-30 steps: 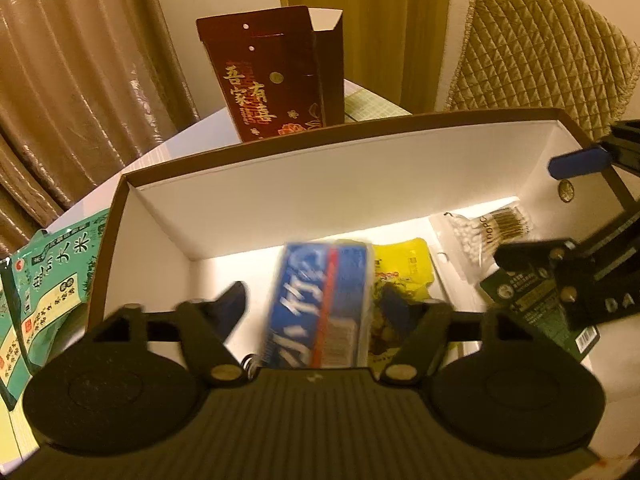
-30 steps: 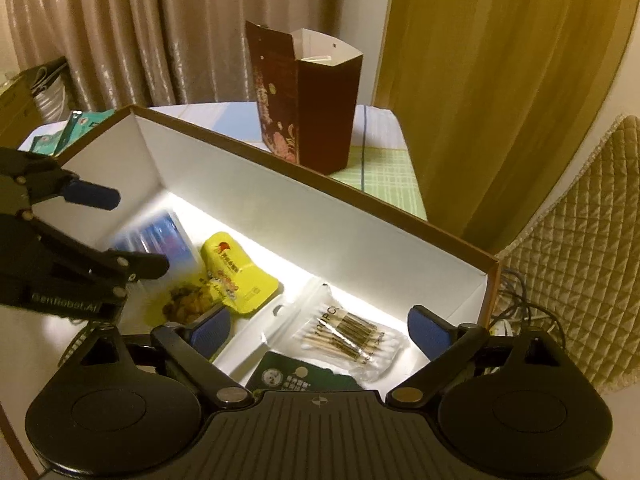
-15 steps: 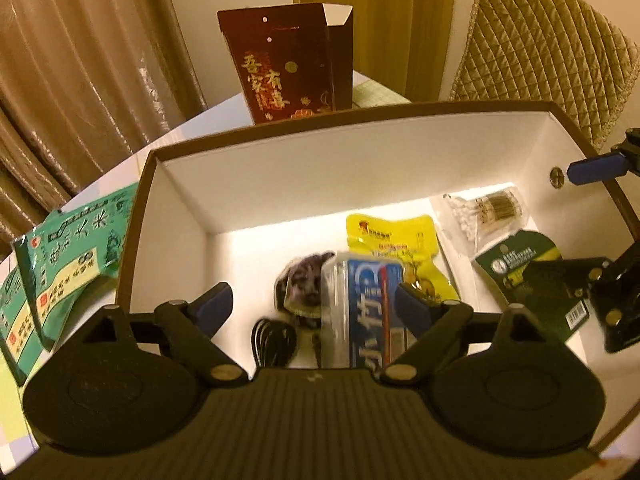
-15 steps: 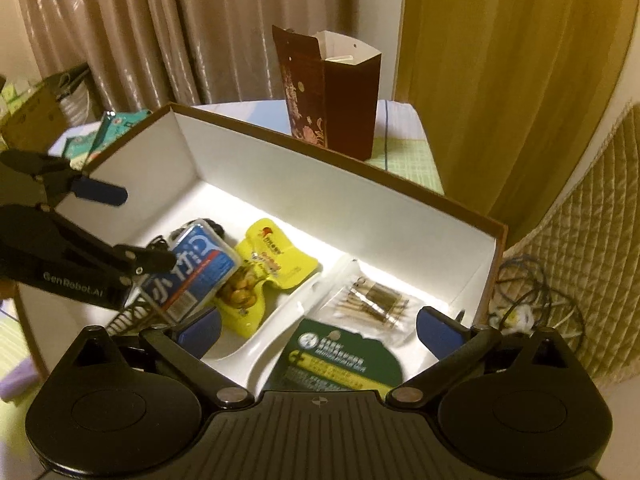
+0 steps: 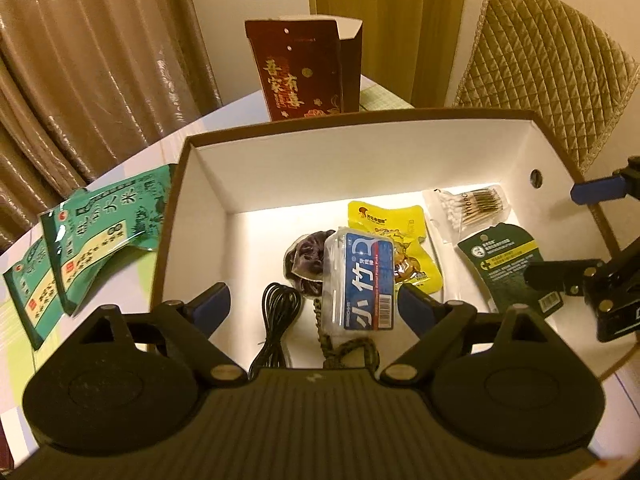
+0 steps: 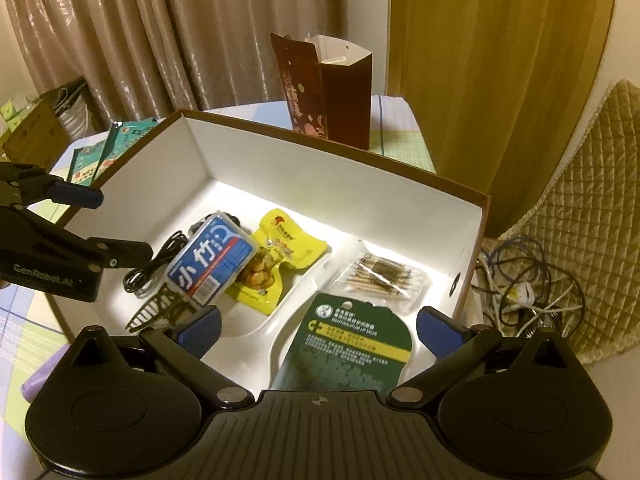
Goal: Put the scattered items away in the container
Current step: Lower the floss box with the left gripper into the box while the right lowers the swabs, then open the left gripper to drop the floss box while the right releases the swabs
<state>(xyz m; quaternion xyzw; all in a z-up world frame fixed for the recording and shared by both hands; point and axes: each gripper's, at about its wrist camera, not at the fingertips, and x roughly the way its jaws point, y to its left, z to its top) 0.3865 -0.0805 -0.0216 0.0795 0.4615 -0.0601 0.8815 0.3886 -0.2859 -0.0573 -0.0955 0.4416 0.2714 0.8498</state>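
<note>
The brown box with white walls point(image 5: 360, 168) holds a blue-labelled clear case point(image 5: 364, 280), a yellow snack pouch point(image 5: 384, 216), a cotton swab bag point(image 5: 472, 204), a green card pack point(image 5: 508, 256), a black cable point(image 5: 276, 312) and a dark pouch point(image 5: 306, 260). My left gripper point(image 5: 312, 302) hovers over the box's left half, its jaws opening, with nothing pinched; the blue case point(image 6: 212, 264) lies loose below. My right gripper point(image 6: 318, 326) stands open above the green card point(image 6: 356, 344), apart from it. Two green rice packets point(image 5: 100, 232) lie outside the box.
A maroon gift bag point(image 5: 304, 68) stands upright behind the box. A quilted chair back point(image 5: 540, 60) and a tangle of cables point(image 6: 528, 292) are to the right. Curtains hang behind the table. A black hair clip point(image 6: 156, 308) lies in the box's near left corner.
The blue case left my left gripper's jaws and settled on the box floor. Both grippers have drawn back and up from the box, and the left jaws have spread wider.
</note>
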